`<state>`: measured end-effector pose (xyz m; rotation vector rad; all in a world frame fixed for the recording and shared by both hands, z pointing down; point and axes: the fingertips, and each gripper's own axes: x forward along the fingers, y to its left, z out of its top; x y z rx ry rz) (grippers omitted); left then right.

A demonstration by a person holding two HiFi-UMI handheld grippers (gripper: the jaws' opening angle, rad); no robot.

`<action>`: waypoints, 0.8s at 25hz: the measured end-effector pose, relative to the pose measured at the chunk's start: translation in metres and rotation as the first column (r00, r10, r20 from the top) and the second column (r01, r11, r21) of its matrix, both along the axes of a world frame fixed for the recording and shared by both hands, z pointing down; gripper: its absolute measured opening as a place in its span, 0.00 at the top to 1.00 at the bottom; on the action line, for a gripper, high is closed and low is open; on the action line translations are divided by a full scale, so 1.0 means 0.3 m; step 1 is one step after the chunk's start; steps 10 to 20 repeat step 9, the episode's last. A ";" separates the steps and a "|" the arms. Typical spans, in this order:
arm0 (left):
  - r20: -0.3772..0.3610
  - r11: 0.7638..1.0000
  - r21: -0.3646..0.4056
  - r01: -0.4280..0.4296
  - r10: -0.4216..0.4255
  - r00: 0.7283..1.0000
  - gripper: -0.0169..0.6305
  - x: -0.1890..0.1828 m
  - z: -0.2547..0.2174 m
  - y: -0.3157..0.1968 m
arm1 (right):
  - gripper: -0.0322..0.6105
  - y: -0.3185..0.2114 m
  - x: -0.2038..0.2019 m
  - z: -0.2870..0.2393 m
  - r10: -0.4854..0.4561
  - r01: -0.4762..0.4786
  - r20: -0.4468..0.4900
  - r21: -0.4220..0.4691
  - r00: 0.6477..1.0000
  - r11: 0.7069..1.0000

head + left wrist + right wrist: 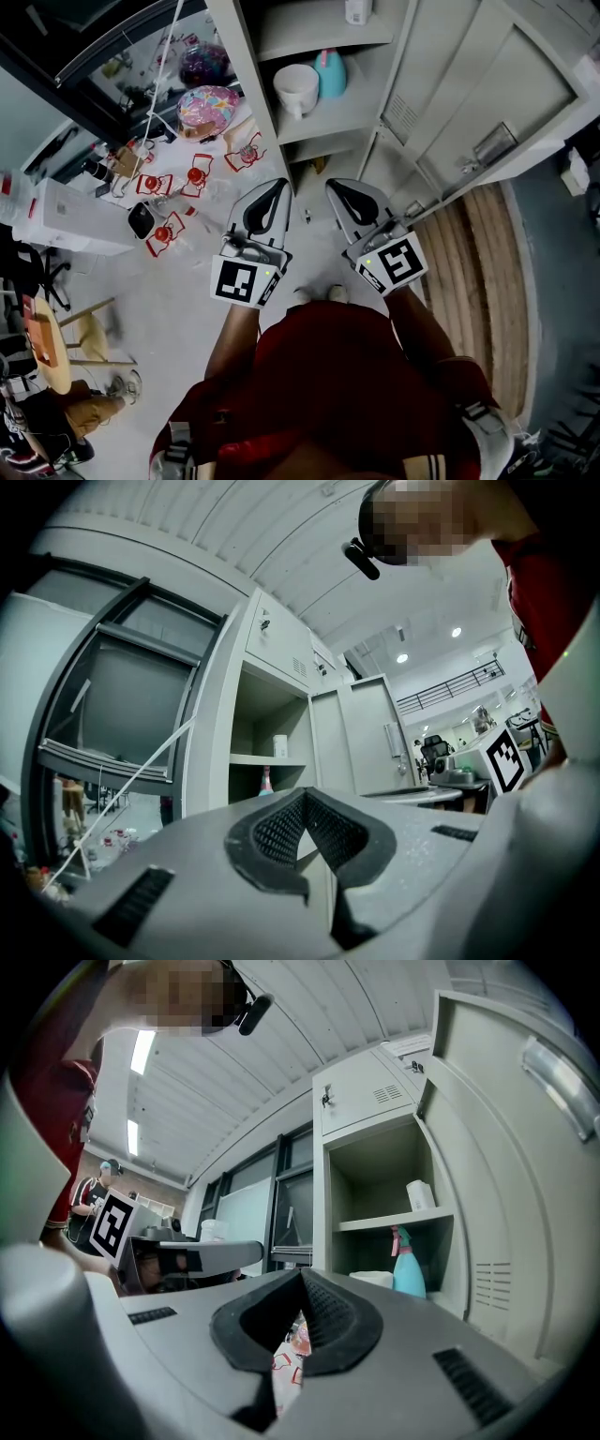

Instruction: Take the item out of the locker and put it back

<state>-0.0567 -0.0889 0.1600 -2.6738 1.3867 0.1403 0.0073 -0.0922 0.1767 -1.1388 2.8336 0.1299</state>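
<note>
Both forearms reach forward, side by side. The left gripper (272, 187) and right gripper (336, 187) point at the open locker (246, 84). Jaws pressed together on each, nothing between them. The bottle (330, 73) and cup (296, 89) sit on a locker shelf, well apart from both grippers.

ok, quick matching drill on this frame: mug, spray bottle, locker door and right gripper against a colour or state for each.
Things:
1 mug
2 spray bottle
3 locker door
4 right gripper

Colour or state:
A swung open
B teal
C shut, nothing between the jaws
D white

Pairs: 1-D, 2-B, 3-A, 4-C.
</note>
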 end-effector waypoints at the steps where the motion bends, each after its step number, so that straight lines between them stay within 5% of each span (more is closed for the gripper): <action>1: 0.000 1.000 0.001 0.001 -0.001 1.000 0.96 -0.001 -0.001 0.000 | 0.95 -0.001 -0.001 -0.002 -0.001 0.001 0.001 0.002 1.000 1.000; 20: 0.003 1.000 0.004 0.008 -0.008 1.000 0.96 -0.012 0.001 -0.016 | 0.95 -0.018 -0.008 -0.003 -0.002 0.002 0.006 0.008 1.000 1.000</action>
